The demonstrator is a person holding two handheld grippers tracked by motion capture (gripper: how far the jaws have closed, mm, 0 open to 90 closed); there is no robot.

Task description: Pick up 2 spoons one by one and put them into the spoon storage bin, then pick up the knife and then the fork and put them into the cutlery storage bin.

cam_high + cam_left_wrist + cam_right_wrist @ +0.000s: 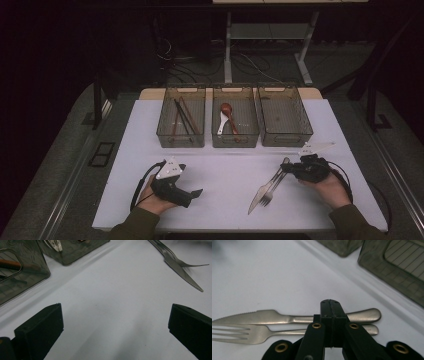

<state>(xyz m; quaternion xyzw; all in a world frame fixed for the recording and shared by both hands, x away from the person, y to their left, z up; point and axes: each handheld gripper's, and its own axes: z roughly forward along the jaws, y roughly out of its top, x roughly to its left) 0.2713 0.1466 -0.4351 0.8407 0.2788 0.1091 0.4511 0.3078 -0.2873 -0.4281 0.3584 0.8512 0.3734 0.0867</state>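
1. The right gripper [292,167] is seen with its jaws pressed together, no gap between them; in the right gripper view [330,305] the closed tips stand over the handles of the knife [287,317] and the fork [262,333], and nothing is seen clamped between them, though whether the tips touch the metal cannot be told.
2. The knife [265,189] and fork [272,187] are laid side by side on the desk [225,175], touching or nearly so, with their handles toward the right gripper and their tips pointed toward the person's edge of the desk.
3. The left gripper [192,195] is held wide open and empty near the front left of the desk; in the left gripper view [115,322] only bare desk lies between its jaws, and the knife [185,277] and fork [175,258] are seen well apart from it, far ahead.
4. The desk is covered in a plain white surface; dark grey carpet surrounds it, and the room behind is dim, with the legs of a second table and loose cables on the floor.
5. Three translucent grey bins are set in a row at the far side of the desk: the left bin [167,136] holds what appear to be several chopsticks [184,117], the count being unclear; the middle bin [235,141] holds two spoons, one reddish-brown [229,114] and one white [222,123]; the right bin [285,139] is the third.
6. One knife and one fork are counted, with two grippers, each held in one hand.
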